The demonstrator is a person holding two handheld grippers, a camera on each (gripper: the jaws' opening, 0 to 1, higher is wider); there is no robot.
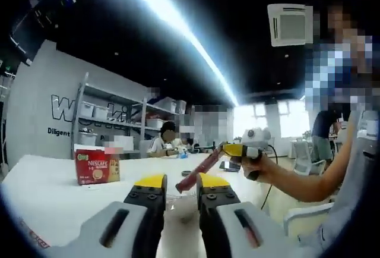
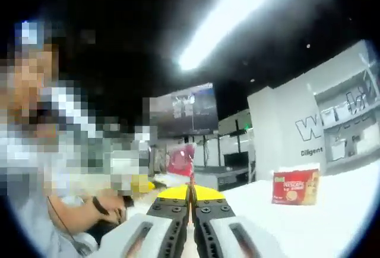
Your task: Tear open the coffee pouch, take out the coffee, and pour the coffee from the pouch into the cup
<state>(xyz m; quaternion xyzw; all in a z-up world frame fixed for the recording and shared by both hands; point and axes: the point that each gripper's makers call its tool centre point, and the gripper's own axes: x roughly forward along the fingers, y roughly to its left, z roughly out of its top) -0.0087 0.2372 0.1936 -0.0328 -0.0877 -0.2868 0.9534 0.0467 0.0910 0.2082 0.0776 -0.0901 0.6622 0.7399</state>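
In the left gripper view, the left gripper has its yellow-tipped fingers parted, and the lower end of a dark red coffee pouch hangs in the gap between them; whether they touch it cannot be told. Below that gap sits something pale and round on the desk, too blurred to name. The pouch slants up to the right gripper, held in a person's hand, which pinches the pouch's upper end. In the right gripper view, the right gripper has its fingers pressed together on the thin red pouch, which sticks up from between the tips.

Farther out on the white desk, toward its far edge, stands a red Nescafé box, upright and well apart from the grippers; it is also seen in the right gripper view. Behind the desk, people sit by metal shelving against a grey lettered wall.
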